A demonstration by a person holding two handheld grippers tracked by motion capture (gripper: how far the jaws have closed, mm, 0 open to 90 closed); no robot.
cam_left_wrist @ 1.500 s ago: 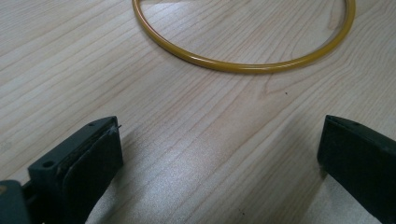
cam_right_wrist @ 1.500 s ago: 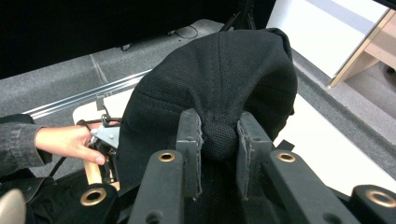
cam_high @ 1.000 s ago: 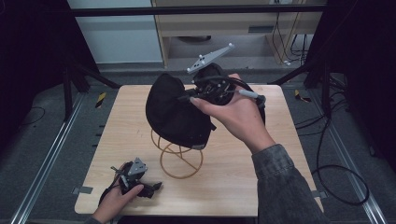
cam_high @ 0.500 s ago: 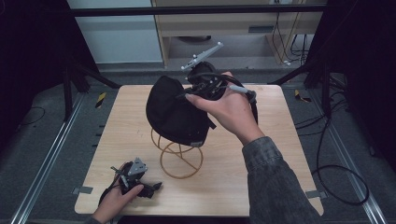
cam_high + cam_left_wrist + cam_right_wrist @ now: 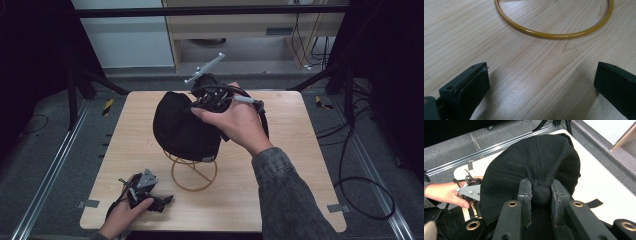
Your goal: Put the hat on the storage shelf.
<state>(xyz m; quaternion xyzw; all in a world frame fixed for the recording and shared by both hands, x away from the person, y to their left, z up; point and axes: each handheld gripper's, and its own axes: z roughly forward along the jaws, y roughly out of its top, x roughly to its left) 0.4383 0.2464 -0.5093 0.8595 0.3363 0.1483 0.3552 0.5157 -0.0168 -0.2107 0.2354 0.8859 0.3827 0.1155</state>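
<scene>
The right gripper (image 5: pixel 541 195) is clamping its 2 black jaws on the round button at the crown of a black cap (image 5: pixel 534 162), the button squeezed between the 2 pads in the right gripper view. In the high view the right hand (image 5: pixel 239 122) is holding that gripper (image 5: pixel 207 97) at the far side of the cap (image 5: pixel 182 127), its grey plate tilting up above the crown. The cap is sitting on top of a yellow wire stand (image 5: pixel 194 172) near the middle of the wooden table (image 5: pixel 300 165), and the stand's round base ring is lying flat on the wood.

The left gripper (image 5: pixel 541 87) is resting low at the near left corner of the table, its 2 jaws standing wide apart with bare wood between them. The stand's ring (image 5: pixel 554 33) is lying just beyond the jaws, not touching them. In the high view the left hand (image 5: pixel 125 212) is gripping this gripper (image 5: pixel 167 200) near the table's front edge, well apart from the cap.
</scene>
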